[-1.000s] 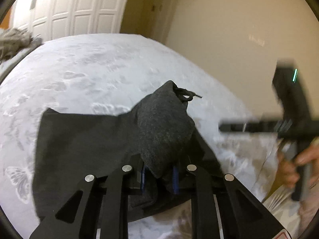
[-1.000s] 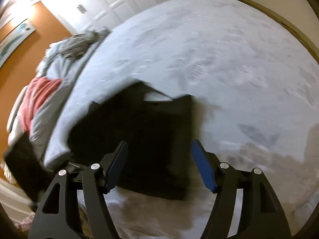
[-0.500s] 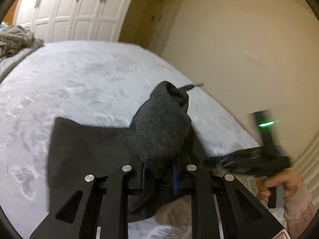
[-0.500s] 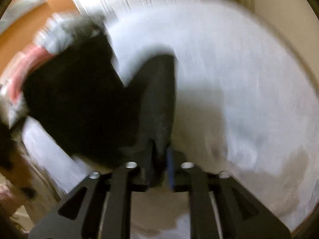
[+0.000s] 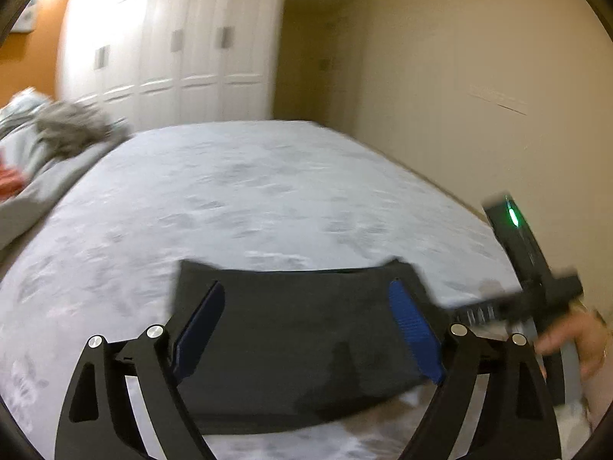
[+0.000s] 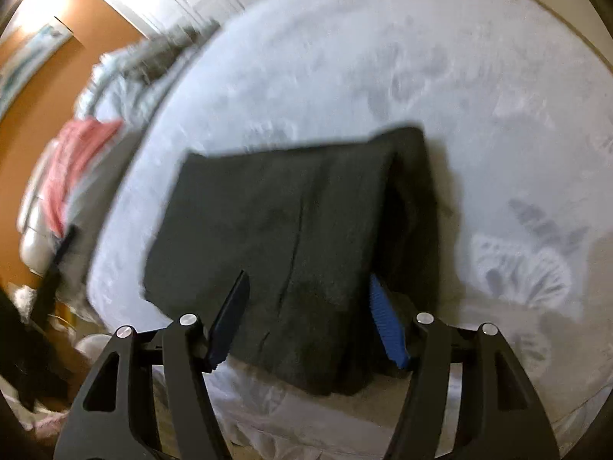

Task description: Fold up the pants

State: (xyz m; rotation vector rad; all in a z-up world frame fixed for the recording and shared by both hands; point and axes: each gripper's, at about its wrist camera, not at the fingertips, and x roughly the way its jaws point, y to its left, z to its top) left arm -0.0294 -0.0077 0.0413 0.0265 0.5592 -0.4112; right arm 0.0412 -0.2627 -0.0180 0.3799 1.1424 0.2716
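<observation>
Fingers of the left gripper are opening wide, holding nothing; the right gripper is opening too, its pads clear of cloth. Below both, the folded dark grey pants lie flat on the white bedspread.

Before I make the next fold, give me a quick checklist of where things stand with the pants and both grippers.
1. Left gripper free of cloth: ok, jaws opening, pads clear of the fabric.
2. Right gripper free of cloth: ok, jaws opening, nothing pinched.
3. Pants lying folded on the bed: ok, a dark rectangle.
4. Edges lined up: not ok, the right side humps up in a loose fold.
5. Room on the bed past the pants: ok.
6. Drawstring tucked in: cannot tell.
</observation>
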